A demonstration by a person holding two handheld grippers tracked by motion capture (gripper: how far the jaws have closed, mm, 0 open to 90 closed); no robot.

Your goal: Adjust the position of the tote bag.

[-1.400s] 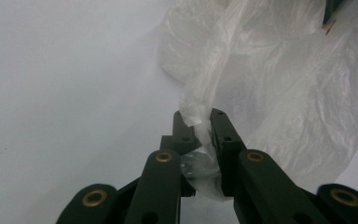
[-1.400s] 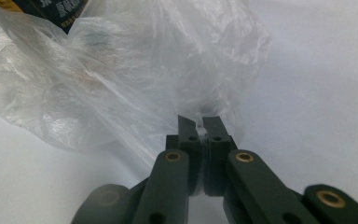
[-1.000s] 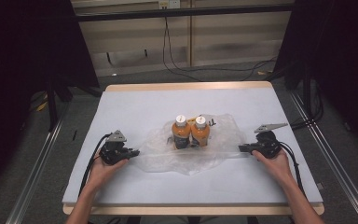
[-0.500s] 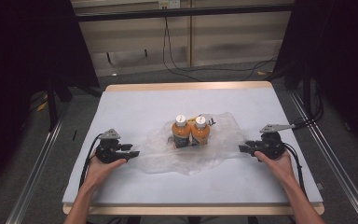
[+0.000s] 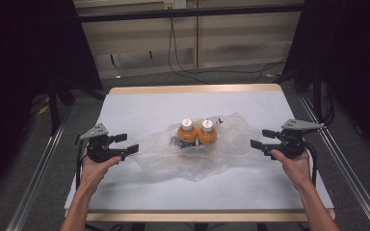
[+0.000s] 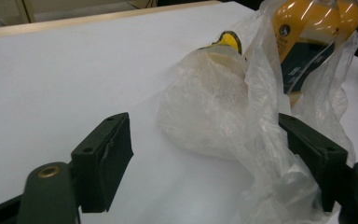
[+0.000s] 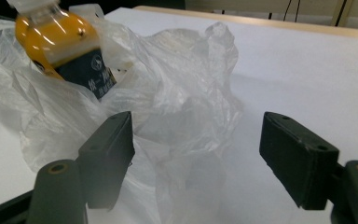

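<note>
Both forearms reach in from the near edge of the counter [image 5: 139,108], each hand wrapped around the body of its tongs with the jaws pointing inward toward the middle. The left hand [image 5: 95,162] holds the left tongs [image 5: 127,144] low over the counter; their jaws stand wide apart, and in the left gripper view the edge of the bag [image 6: 242,116] drapes against the inner face of one jaw while the other jaw is clear of it. The right hand [image 5: 293,161] holds the right tongs [image 5: 260,138] level, jaws also wide, gripping nothing; in the right gripper view crumpled film lies between and just ahead of the jaws. The bag [image 5: 192,151], thin clear plastic, lies spread and wrinkled between the two tongs. Two orange bottles [image 5: 196,132] with white caps stand upright side by side on it, touching, dark labels low on their bodies.
</note>
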